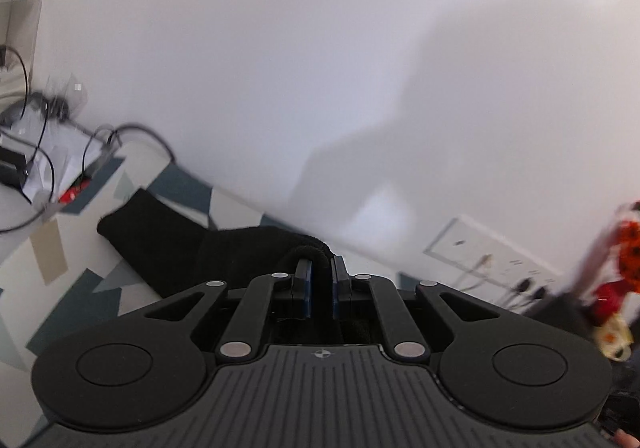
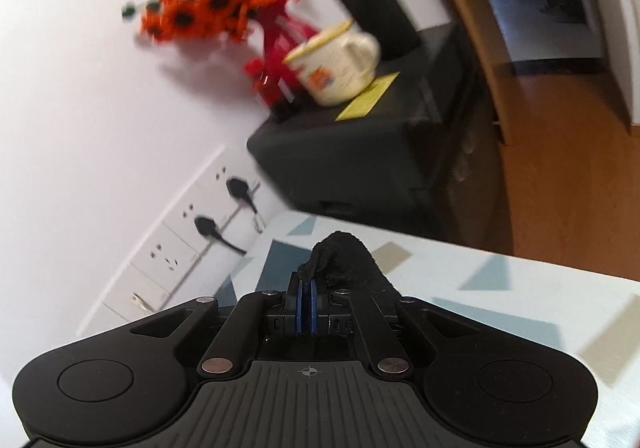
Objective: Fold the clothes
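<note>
A black garment [image 1: 168, 248] hangs from my left gripper [image 1: 321, 272], which is shut on a ribbed black edge, and trails down to the left over the patterned cloth of the table [image 1: 80, 280]. In the right wrist view my right gripper [image 2: 307, 288] is shut on another bunched corner of the black garment [image 2: 344, 260], which pokes up beyond the blue pads [image 2: 299, 302]. Both grippers are lifted above the table and face the white wall. The rest of the garment is hidden under the gripper bodies.
A white wall with a socket strip [image 2: 188, 236] and plugs runs close behind. A black box [image 2: 360, 152] carries a cream mug [image 2: 340, 60], orange flowers in a red vase [image 2: 216, 4] and a black cylinder. Cables and papers [image 1: 48, 156] clutter the left table end.
</note>
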`<state>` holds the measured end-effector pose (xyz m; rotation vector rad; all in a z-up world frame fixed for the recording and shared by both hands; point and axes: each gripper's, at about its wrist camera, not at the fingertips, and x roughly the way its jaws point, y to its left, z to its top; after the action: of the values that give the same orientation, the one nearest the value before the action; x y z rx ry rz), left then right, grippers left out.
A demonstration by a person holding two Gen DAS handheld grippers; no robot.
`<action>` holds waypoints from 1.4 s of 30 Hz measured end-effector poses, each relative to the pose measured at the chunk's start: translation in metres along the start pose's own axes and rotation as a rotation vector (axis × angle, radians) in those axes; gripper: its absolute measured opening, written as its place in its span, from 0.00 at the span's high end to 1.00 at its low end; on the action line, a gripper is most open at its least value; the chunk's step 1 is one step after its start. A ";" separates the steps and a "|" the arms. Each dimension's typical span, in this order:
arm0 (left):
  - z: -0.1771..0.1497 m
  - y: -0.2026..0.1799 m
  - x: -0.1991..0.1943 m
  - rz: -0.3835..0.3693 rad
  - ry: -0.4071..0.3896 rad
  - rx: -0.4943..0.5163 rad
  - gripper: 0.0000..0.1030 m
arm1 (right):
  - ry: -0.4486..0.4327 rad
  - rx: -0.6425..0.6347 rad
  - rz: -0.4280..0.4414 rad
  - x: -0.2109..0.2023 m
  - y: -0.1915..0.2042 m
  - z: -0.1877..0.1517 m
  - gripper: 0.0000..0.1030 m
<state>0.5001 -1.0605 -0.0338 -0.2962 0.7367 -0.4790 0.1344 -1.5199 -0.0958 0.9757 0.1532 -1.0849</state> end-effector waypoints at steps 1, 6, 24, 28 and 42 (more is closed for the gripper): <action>-0.003 0.001 0.018 0.033 0.020 -0.007 0.91 | 0.010 -0.013 -0.002 0.013 0.005 0.001 0.97; -0.024 -0.008 0.099 0.211 0.120 0.094 0.66 | 0.060 -0.004 -0.055 0.075 0.003 -0.008 0.79; -0.043 0.078 0.065 0.328 0.208 0.175 0.10 | 0.390 -0.981 0.255 0.015 0.123 -0.240 0.05; -0.042 0.110 0.059 0.393 0.194 0.072 0.10 | 0.393 -1.119 0.252 0.012 0.133 -0.276 0.01; -0.009 0.130 0.127 0.422 0.119 -0.155 0.46 | 0.327 -1.158 0.303 0.028 0.144 -0.290 0.58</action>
<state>0.6159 -1.0165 -0.1671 -0.2487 0.9273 -0.0391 0.3611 -1.3099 -0.1979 0.0925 0.7766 -0.3948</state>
